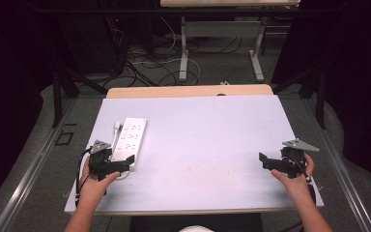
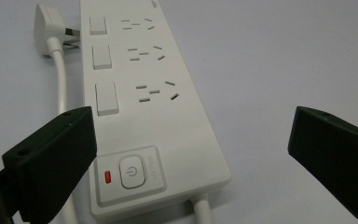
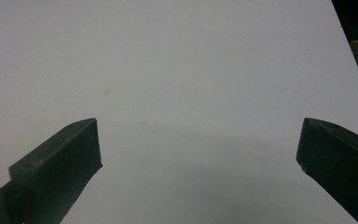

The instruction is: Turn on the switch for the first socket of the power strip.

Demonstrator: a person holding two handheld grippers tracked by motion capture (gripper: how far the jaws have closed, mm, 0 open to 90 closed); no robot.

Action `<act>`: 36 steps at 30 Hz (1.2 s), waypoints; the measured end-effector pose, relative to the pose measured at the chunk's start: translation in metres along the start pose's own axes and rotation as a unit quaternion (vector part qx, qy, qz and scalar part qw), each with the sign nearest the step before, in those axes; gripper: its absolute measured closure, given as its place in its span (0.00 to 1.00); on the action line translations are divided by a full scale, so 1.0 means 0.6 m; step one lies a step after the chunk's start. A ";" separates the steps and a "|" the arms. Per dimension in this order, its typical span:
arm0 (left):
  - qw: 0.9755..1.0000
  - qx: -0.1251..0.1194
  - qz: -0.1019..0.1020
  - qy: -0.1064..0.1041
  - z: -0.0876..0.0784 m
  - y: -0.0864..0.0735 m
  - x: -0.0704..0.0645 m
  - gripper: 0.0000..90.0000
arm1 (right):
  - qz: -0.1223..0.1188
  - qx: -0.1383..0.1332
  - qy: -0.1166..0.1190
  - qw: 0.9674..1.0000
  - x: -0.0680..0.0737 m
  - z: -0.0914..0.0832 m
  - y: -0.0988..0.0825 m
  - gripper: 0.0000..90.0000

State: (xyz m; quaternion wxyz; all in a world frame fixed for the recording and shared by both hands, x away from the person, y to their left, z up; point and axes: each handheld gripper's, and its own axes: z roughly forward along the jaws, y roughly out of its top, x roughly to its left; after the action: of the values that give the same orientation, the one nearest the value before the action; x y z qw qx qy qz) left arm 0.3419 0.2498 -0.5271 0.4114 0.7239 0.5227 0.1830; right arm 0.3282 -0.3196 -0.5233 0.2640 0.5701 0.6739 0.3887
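- High view: a long white plastic power strip [image 1: 129,137] lies on the pale lavender surface [image 1: 203,145], near its left edge, running away from the person. The left tongs [image 1: 125,163], black and held in the person's left hand [image 1: 94,186], sit at the near end of the strip. The right tongs [image 1: 265,160], held in the right hand [image 1: 294,181], are well apart from the strip, near the right edge of the surface.
- Left gripper view: the left tongs [image 2: 189,154] are spread wide, with nothing pinched. The near end of the power strip [image 2: 154,107] lies between the two black jaws, closer to the left one, and I cannot tell whether that jaw touches it. A round white power button [image 2: 131,171] with a small red light [image 2: 106,177] beside it faces up. A white plug [image 2: 46,28] lies just beside the far end, its white cord [image 2: 60,84] running alongside the strip.
- Right gripper view: the right tongs [image 3: 198,154] are spread wide over the bare surface [image 3: 177,70], holding nothing.
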 end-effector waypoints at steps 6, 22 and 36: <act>1.000 0.006 0.002 0.001 -0.004 0.002 0.001 0.02 | -0.009 -0.010 -0.007 1.000 0.000 0.000 -0.002 0.00; 1.000 0.016 0.005 0.023 -0.019 0.014 0.003 0.13 | -0.023 -0.004 0.006 1.000 0.011 0.002 -0.003 0.00; 0.998 0.045 0.022 0.038 -0.018 0.030 0.017 0.23 | -0.026 -0.002 0.010 1.000 0.018 0.005 -0.004 0.00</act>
State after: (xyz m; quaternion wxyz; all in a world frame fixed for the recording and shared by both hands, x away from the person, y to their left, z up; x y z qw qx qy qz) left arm 0.3492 0.2616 -0.5080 0.3541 0.7456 0.5294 0.1959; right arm 0.3267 -0.3087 -0.5262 0.2686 0.5479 0.6904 0.3887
